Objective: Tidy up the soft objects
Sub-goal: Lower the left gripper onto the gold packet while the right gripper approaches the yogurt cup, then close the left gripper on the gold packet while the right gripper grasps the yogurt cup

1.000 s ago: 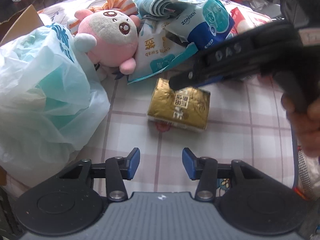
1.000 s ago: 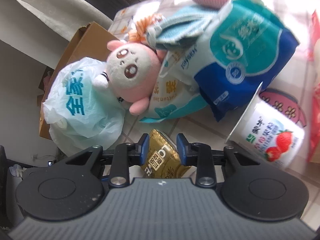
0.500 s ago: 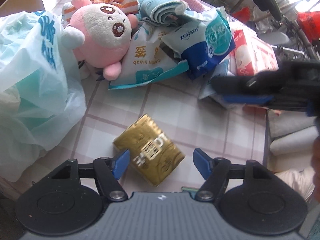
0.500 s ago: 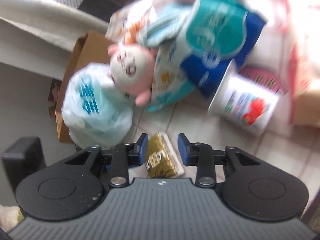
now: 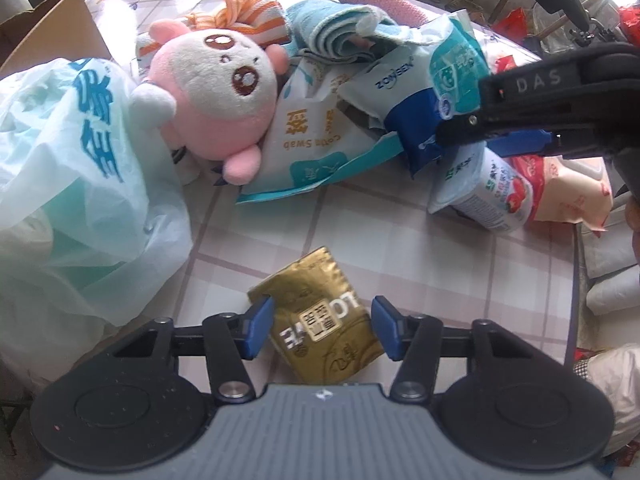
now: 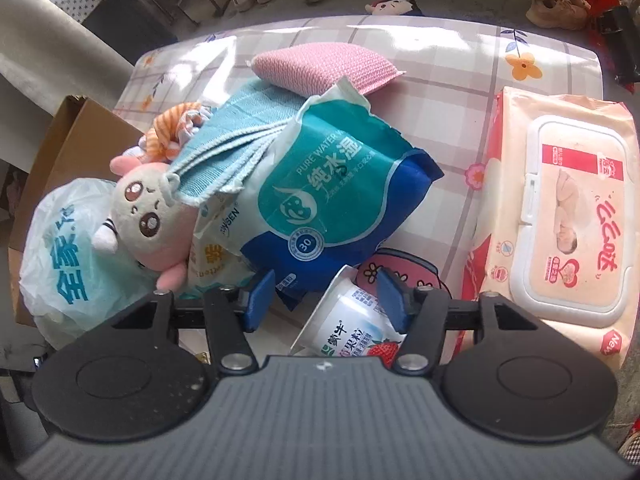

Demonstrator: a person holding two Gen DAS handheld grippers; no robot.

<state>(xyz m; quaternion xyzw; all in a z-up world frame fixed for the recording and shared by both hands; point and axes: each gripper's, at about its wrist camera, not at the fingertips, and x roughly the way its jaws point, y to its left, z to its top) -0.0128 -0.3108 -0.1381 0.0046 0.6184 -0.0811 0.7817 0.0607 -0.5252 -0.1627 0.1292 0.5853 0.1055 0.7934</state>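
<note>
Grippers over a checked tablecloth (image 5: pixel 400 216). Left gripper (image 5: pixel 322 330) straddled the gold foil tissue packet (image 5: pixel 320 320), jaws just closing but seemingly short of contact, presumably to lift it. Right gripper (image 6: pixel 326 300), at two o'clock of the packet, was opening, empty, above the tipped strawberry yoghurt cup (image 6: pixel 348 324), apparently withdrawing.

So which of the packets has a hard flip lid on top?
The big peach-pink wipes pack at the table's right edge. It has a white plastic lid; the teal-and-blue wipes bag and small gold packet have none.
</note>
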